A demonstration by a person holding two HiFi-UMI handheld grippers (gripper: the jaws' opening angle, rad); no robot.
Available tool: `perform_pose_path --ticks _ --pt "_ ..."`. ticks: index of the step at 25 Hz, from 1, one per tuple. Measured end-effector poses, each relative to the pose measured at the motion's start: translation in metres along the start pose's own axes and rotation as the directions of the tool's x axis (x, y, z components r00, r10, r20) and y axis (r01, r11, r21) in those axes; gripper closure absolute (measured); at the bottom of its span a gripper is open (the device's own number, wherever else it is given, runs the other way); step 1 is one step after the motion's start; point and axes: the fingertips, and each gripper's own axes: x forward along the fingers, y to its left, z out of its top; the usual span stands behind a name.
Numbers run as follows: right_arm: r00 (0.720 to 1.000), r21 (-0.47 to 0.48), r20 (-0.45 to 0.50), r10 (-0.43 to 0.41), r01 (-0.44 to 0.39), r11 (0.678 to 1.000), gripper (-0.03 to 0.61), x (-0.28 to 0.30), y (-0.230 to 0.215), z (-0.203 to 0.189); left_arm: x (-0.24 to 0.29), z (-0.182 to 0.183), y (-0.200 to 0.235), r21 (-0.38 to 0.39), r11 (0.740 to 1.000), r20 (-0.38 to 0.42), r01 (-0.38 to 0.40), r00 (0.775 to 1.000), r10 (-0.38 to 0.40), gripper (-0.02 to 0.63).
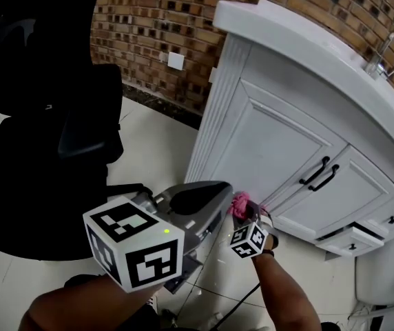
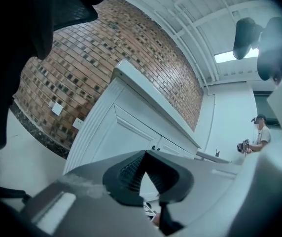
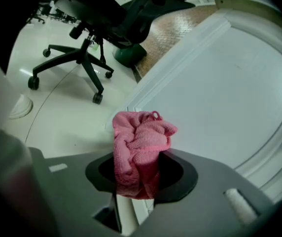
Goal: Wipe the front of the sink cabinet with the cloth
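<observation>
Brick wall (image 1: 149, 19), one sink cabinet (image 1: 273, 150), one cloth (image 3: 141, 142) in right gripper (image 3: 137, 176)

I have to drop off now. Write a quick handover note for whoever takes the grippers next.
Right gripper: shut on the pink cloth, held at the lower left corner of the cabinet door. Contact can't be confirmed.
Left gripper: shut, empty, off the cabinet.
Done: cloth is in the jaws and at the front.
Left: wipe the front. Nothing shows which parts are already wiped.
</observation>
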Motion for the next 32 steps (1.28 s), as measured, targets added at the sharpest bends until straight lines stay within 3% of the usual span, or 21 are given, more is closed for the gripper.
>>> perform_pose_path --ticks 3,7,12,16,23,28,32 --pt "0.987 -0.045 0.121 -0.101 0.107 0.993 0.422 -0.038 -0.027 0.047 -0.007 0.010 0.000 -0.004 1.000 0.044 -0.001 0.999 0.001 0.611" --pt "0.943 -0.069 0.230 -0.242 0.264 0.962 0.422 -0.090 -0.077 0.111 -0.012 0.022 0.006 0.008 1.000 0.090 -0.018 0.996 0.017 0.611" --pt "0.884 -0.135 0.343 -0.318 0.382 0.914 0.422 -0.132 -0.123 0.186 -0.018 0.027 0.013 -0.010 0.999 0.127 -0.033 0.991 0.034 0.611" --pt "0.849 -0.119 0.371 -0.376 0.445 0.887 0.422 -0.153 -0.163 0.220 -0.021 0.035 0.012 0.004 0.999 0.161 -0.043 0.986 0.042 0.611" --pt "0.765 -0.089 0.402 -0.502 0.579 0.811 0.422 -0.170 -0.219 0.278 -0.038 0.048 0.027 -0.010 0.996 0.216 -0.091 0.972 0.091 0.611" --pt "0.753 -0.002 0.333 -0.567 0.602 0.799 0.422 -0.162 -0.251 0.281 -0.038 0.046 0.024 -0.006 0.996 0.215 -0.085 0.973 0.084 0.611" --pt "0.749 -0.007 0.336 -0.570 0.608 0.794 0.422 -0.153 -0.246 0.283 -0.042 0.049 0.026 -0.013 0.996 0.224 -0.084 0.971 0.084 0.611"
